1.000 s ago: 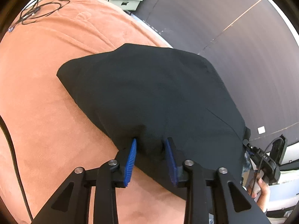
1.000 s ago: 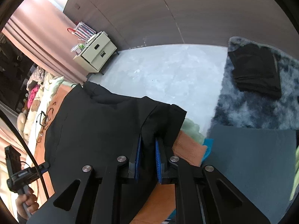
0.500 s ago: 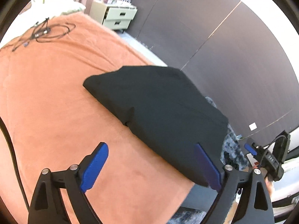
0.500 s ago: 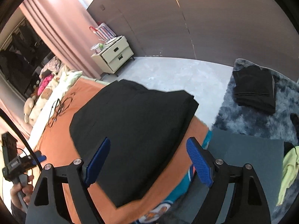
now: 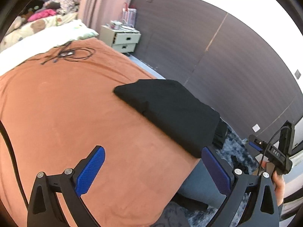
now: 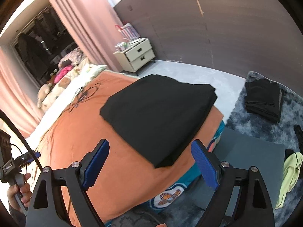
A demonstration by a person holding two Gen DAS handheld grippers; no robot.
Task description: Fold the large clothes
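Note:
A black garment (image 5: 170, 107) lies folded into a flat rectangle on the orange bedspread (image 5: 66, 113), at the bed's corner. It also shows in the right wrist view (image 6: 159, 113). My left gripper (image 5: 153, 170) is open and empty, held above the bed, back from the garment's near edge. My right gripper (image 6: 151, 162) is open and empty, also above and short of the garment. The other hand-held gripper shows at the right edge of the left wrist view (image 5: 272, 153) and at the left edge of the right wrist view (image 6: 13, 166).
A tangle of black cables (image 5: 66, 54) lies on the bed near the pillows. A cream nightstand (image 6: 136, 54) stands by the grey wall. Folded black clothes (image 6: 263, 98) sit on a grey shaggy rug (image 6: 246, 124). A pale green garment (image 6: 289, 172) lies on the floor at right.
Both grippers have let go of the black garment, opened wide and pulled up and back. The garment now lies folded flat on the bed.

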